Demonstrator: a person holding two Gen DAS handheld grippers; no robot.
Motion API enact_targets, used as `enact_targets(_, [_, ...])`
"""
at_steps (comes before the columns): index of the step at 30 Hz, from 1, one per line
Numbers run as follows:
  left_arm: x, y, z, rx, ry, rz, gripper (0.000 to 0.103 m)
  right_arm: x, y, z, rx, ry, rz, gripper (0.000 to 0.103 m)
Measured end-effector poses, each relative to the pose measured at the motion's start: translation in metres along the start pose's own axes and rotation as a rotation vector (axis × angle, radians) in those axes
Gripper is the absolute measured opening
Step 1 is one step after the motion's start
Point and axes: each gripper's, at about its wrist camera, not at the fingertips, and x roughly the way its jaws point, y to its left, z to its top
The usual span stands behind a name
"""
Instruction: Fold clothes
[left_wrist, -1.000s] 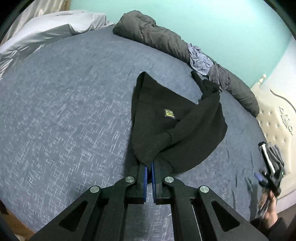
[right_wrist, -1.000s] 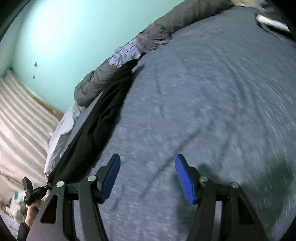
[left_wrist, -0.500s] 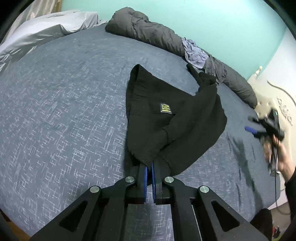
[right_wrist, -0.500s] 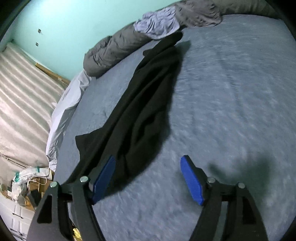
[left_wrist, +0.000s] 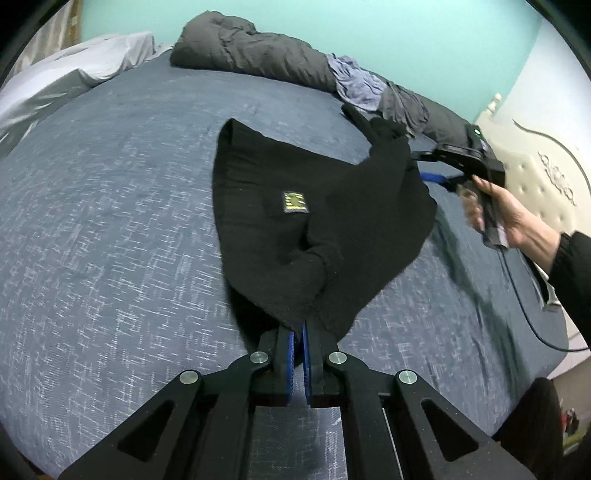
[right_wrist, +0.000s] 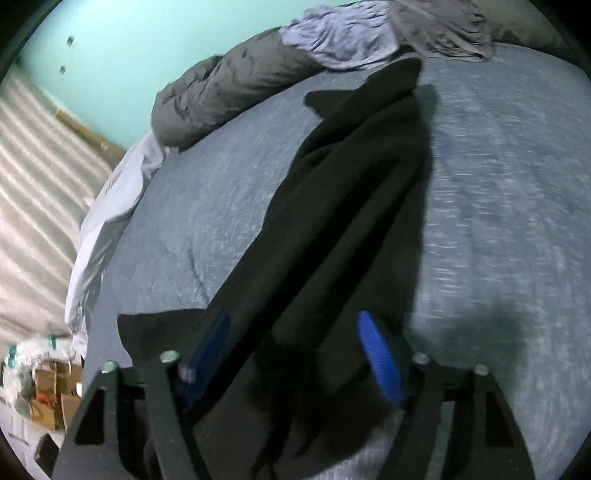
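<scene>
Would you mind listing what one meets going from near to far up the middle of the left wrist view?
left gripper, shut on the hem → black garment with its yellow label → bare blue bedspread → rolled grey duvet → turquoise wall.

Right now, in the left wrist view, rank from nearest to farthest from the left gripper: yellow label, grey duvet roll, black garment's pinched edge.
1. Pinched edge of the black garment, clamped in the left gripper.
2. Yellow label, mid-garment.
3. Grey duvet roll, along the far wall.
</scene>
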Motion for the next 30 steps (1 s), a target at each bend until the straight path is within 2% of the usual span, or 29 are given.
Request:
enact_targets(1, [0.0, -0.001, 0.0, 0.004, 0.002, -0.001, 0.003, 0.005, 0.004, -0.002, -0.031, 0.011, -0.002, 0.036])
enact_targets(3, [-0.001, -0.003, -0.001, 0.006, 0.003, 0.0, 0.003, 0.007, 0.006, -0.006, -0.061, 0.014, -0.012, 0.009])
enact_targets(5, [-0.002, -0.004, -0.001, 0.001, 0.002, 0.002, 0.003, -0.005, 0.005, -0.01, -0.071, -0.019, 0.001, 0.004])
enact_targets(9, [-0.007, -0.005, 0.002, -0.03, -0.006, -0.008, 0.004, -0.045, 0.0, -0.015, -0.086, -0.077, 0.024, 0.003])
enact_targets(15, [-0.019, -0.017, 0.01, -0.057, -0.04, -0.013, 0.004, -0.133, -0.013, -0.029, -0.116, -0.167, 0.036, 0.003])
enact_targets(19, [-0.023, -0.022, 0.012, -0.082, -0.056, -0.009, 0.004, -0.184, -0.017, -0.069, -0.163, -0.177, 0.054, 0.003])
enact_targets(21, [-0.025, -0.021, 0.012, -0.1, -0.063, -0.003, 0.003, -0.198, -0.021, -0.094, -0.167, -0.161, 0.072, 0.003])
enact_targets(23, [-0.026, -0.018, 0.012, -0.114, -0.067, 0.011, 0.003, -0.202, -0.026, -0.126, -0.17, -0.104, 0.064, 0.003])
enact_targets(27, [-0.03, -0.012, 0.009, -0.149, -0.069, 0.028, 0.004, -0.191, -0.028, -0.183, -0.179, 0.008, 0.092, 0.003])
enact_targets(30, [-0.034, -0.008, 0.005, -0.164, -0.067, 0.035, 0.004, -0.174, -0.03, -0.209, -0.167, 0.095, 0.103, 0.003])
